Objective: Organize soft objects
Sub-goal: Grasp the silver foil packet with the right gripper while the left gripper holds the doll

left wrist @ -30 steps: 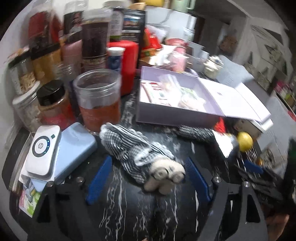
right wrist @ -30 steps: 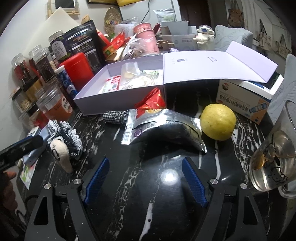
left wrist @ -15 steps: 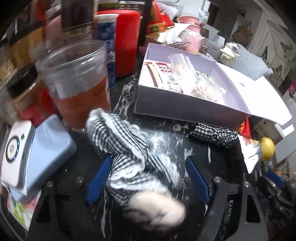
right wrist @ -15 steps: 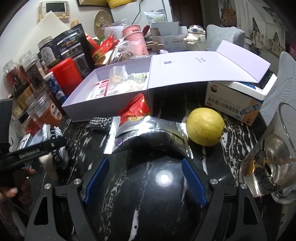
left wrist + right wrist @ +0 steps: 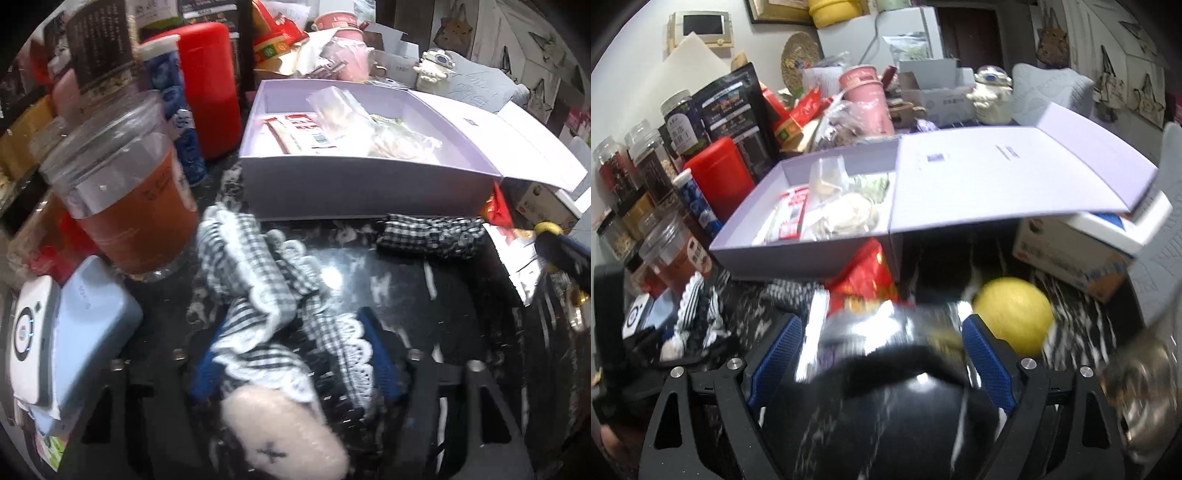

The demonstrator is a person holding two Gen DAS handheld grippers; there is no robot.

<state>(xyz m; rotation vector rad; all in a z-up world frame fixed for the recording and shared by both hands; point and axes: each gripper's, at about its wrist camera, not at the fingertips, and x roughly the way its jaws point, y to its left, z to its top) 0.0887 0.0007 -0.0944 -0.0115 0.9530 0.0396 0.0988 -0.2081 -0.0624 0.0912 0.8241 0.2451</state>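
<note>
While the left gripper, its jaws just closing, clamps the checked plush toy near the desk's left edge for lifting, the right gripper spreads unladen over a foil packet.

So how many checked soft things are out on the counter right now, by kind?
Checked plush toy: 1
Loose checked cloth: 1
Total: 2

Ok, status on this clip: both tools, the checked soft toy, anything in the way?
Left tool just closed onto checked soft toy. Right tool open, jaws just widened, silver packet between them. Orange jar close beside toy.
</note>
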